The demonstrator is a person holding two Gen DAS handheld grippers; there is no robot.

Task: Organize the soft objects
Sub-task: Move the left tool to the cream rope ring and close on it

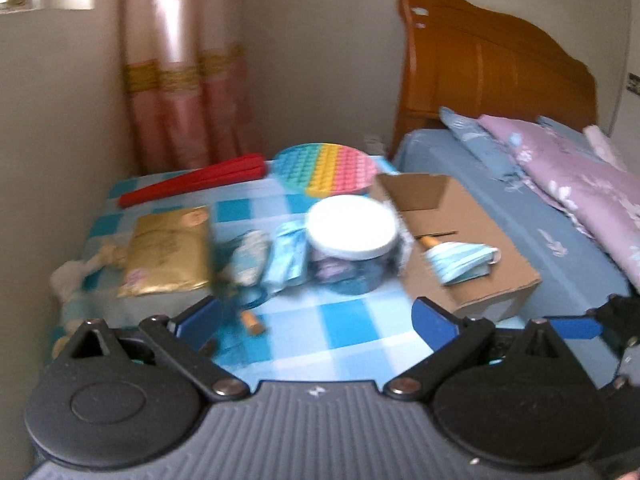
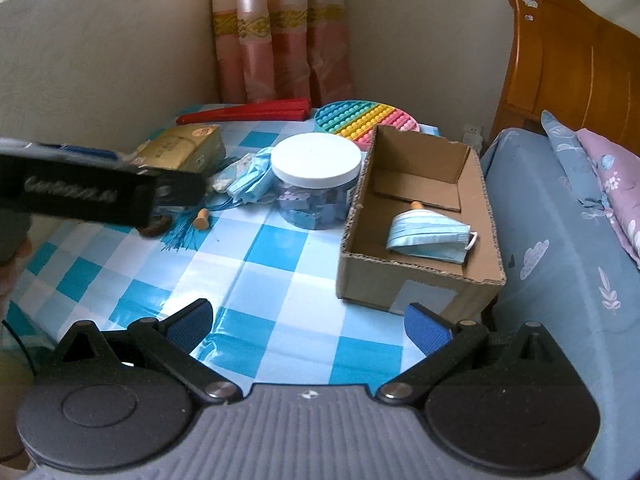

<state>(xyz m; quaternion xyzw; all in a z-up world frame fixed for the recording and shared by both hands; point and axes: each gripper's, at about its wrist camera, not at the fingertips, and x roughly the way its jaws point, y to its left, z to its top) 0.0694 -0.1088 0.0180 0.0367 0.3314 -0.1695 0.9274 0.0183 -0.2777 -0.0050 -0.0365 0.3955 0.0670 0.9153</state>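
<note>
- A folded light-blue pleated face mask lies inside the open brown cardboard box at the right edge of the blue-and-white checked surface, with a small wooden peg just beyond it in the same box.
- The right gripper hangs over the near part of the surface with its blue-padded jaws spread wide and nothing between them; the box with the mask sits ahead and to the right of it, apart from the pads.
- The left gripper is likewise wide open and empty, seen in the right wrist view as a dark blurred bar at the left, over the far-left clutter.
- A loose heap of more light-blue face masks lies ahead of the left gripper, touching the left side of a clear plastic jar with a white lid at the middle of the surface.
- To the left of that heap sits a gold-coloured soft packet; a second wooden peg and blue tassel threads lie nearer.
- Along the far edge rest a red folded fan and a round rainbow silicone bubble toy.
- A bed with a blue sheet stands just right of the surface.
</note>
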